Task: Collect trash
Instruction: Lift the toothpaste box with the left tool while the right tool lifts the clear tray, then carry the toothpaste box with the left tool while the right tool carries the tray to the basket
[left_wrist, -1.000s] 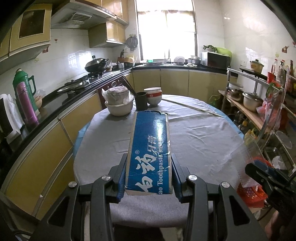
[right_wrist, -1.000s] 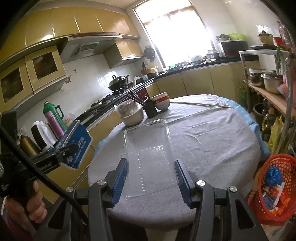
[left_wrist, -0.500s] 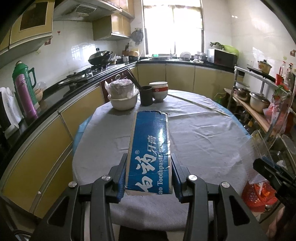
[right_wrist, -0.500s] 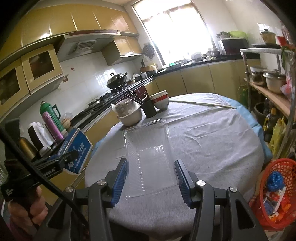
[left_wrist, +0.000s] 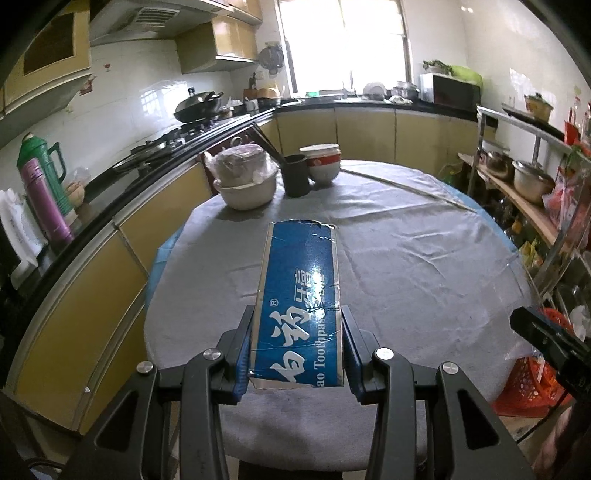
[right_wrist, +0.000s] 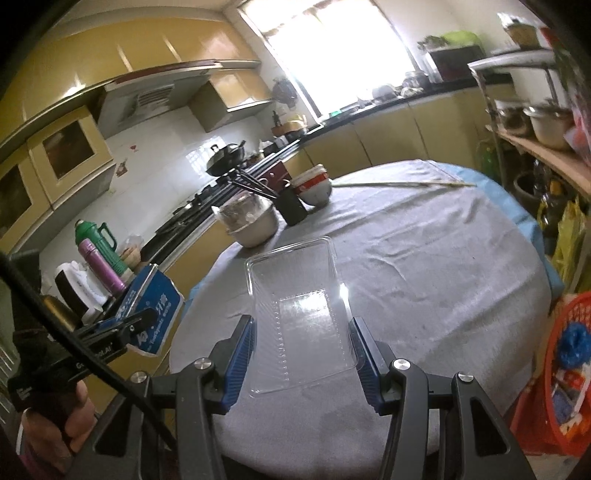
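My left gripper (left_wrist: 297, 328) is shut on a blue toothpaste box (left_wrist: 300, 299) with white lettering, held flat above the near edge of the round table (left_wrist: 406, 258). In the right wrist view my right gripper (right_wrist: 301, 338) is shut on a clear plastic tray (right_wrist: 299, 306), which juts out over the grey tablecloth (right_wrist: 424, 277). The same view shows the toothpaste box (right_wrist: 155, 310) at the lower left, in the left gripper held by a person's hand (right_wrist: 48, 424). A red basket (right_wrist: 561, 373) with scraps in it stands on the floor at the right.
At the table's far side stand a covered white bowl (left_wrist: 245, 177), a black cup (left_wrist: 295, 175) with chopsticks and stacked bowls (left_wrist: 320, 162). A thin stick (right_wrist: 399, 183) lies across the far cloth. A metal rack (left_wrist: 535, 177) with pots lines the right; counters curve along the left.
Both grippers have drawn back from the table and dipped a little, each still holding its item. The table looks slightly farther away, and the right view has tilted.
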